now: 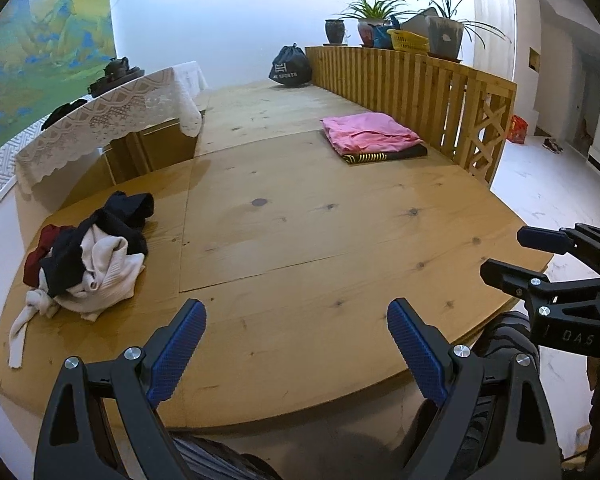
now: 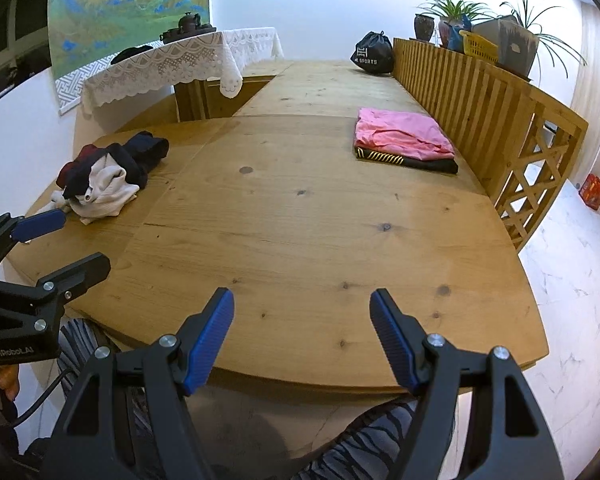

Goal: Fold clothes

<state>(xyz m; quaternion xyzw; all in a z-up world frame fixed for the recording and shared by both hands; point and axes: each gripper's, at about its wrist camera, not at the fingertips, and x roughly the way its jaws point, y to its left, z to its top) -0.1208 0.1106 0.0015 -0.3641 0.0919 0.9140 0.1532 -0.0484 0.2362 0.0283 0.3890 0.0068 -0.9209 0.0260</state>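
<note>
Partly done: pink top and black garment stacked folded, pile on counter unfolded, both grippers' fingers wide, empty.

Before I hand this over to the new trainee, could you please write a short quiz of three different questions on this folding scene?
1. True or false: both grippers hold cloth.
2. Which garment tops the folded stack by the slatted railing: A pink, B white, C red?
3. Fill in: the unfolded pile lies on the table's ____ side.

Key: 1 false, the left gripper and right gripper are open and empty. 2 A. 3 left.
</note>
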